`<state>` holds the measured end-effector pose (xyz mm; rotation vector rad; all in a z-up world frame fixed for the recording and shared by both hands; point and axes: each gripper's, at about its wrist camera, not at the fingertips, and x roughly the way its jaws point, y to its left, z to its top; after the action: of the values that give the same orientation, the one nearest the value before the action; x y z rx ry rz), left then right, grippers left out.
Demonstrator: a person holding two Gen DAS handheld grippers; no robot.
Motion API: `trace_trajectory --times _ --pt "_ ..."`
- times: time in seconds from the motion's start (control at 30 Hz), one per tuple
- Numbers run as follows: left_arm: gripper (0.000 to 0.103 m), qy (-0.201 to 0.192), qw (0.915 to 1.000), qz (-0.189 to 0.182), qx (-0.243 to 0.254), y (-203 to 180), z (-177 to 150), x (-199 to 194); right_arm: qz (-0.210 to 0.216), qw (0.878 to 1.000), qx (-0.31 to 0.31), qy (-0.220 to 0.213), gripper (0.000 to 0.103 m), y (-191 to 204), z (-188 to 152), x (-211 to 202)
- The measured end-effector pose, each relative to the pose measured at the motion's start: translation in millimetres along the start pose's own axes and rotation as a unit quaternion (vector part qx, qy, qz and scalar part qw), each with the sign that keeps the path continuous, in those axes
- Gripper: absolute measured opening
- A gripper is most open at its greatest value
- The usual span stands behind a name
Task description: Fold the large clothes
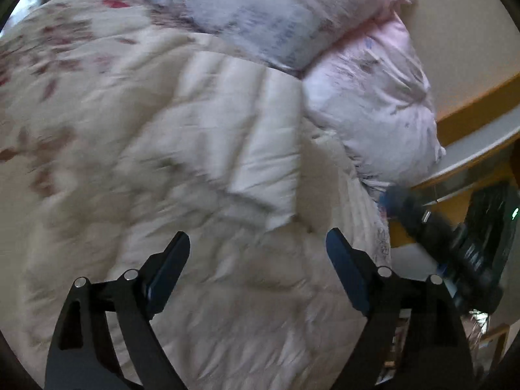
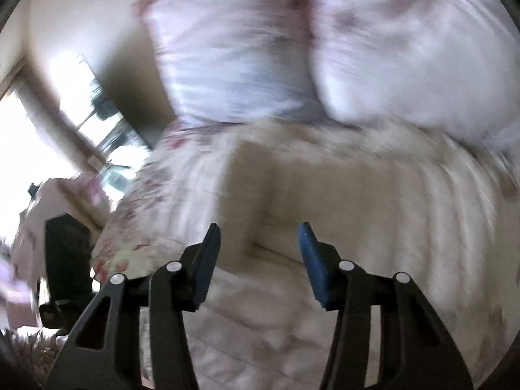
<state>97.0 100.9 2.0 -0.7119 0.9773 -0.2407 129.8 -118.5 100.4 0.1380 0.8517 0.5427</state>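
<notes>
— Left wrist view: where was the quilt (image 1: 169, 136)?
— Spread over the bed, below two pillows (image 1: 367, 97).
— Grippers?
— Left gripper (image 1: 258, 260) gaped wide, empty; right gripper (image 2: 258, 253) stood half-open, pinching nothing.

Left gripper (image 1: 258, 243): black two-finger frame with blue pads (image 1: 346, 273), angled downward; jaws spread wide, nothing between them, pads pressing on nothing. Right gripper (image 2: 258, 237): same build, black arms with silver pivot pins, blue pads (image 2: 313, 263), angled downward; jaws parted at a moderate gap, narrower than the left pair, nothing clamped between them. Right gripper also shows at the right edge of the left wrist view, blurred.
</notes>
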Motion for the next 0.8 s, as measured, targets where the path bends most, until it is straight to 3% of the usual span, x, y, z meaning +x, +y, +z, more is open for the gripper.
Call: trace_trajectory --times 0.1,0.23,0.43,0.57,0.6,0.63,0.67,0.8 --pt "0.086 -0.014 0.9986 0.041 -0.031 29 -5 -23 0.021 0.996 -0.081 0.016 0.05 50 11 28" --pt "0.086 -0.029 0.9941 0.082 -0.065 57 -13 -40 -0.012 0.982 -0.179 0.052 0.05 99 2 78" --pt "0.086 -0.024 0.992 0.097 -0.077 73 -23 -42 -0.109 0.957 -0.249 0.098 0.052 117 -25 137" --pt "0.086 -0.019 0.9925 0.097 -0.072 75 -27 -44 -0.137 0.949 -0.26 0.115 0.052 116 -35 154" --pt "0.086 -0.018 0.9926 0.096 -0.072 75 -26 -43 -0.147 0.947 -0.259 0.117 0.039 113 -36 158" --pt "0.086 -0.017 0.9926 0.096 -0.072 76 -27 -43 -0.15 0.949 -0.249 0.123 0.012 109 -36 160" --pt "0.086 -0.016 0.9926 0.096 -0.073 76 -27 -43 -0.147 0.952 -0.235 0.129 0.005 105 -36 161" --pt "0.086 -0.016 0.9927 0.096 -0.071 76 -26 -42 -0.116 0.977 -0.141 0.11 0.003 77 -17 142"
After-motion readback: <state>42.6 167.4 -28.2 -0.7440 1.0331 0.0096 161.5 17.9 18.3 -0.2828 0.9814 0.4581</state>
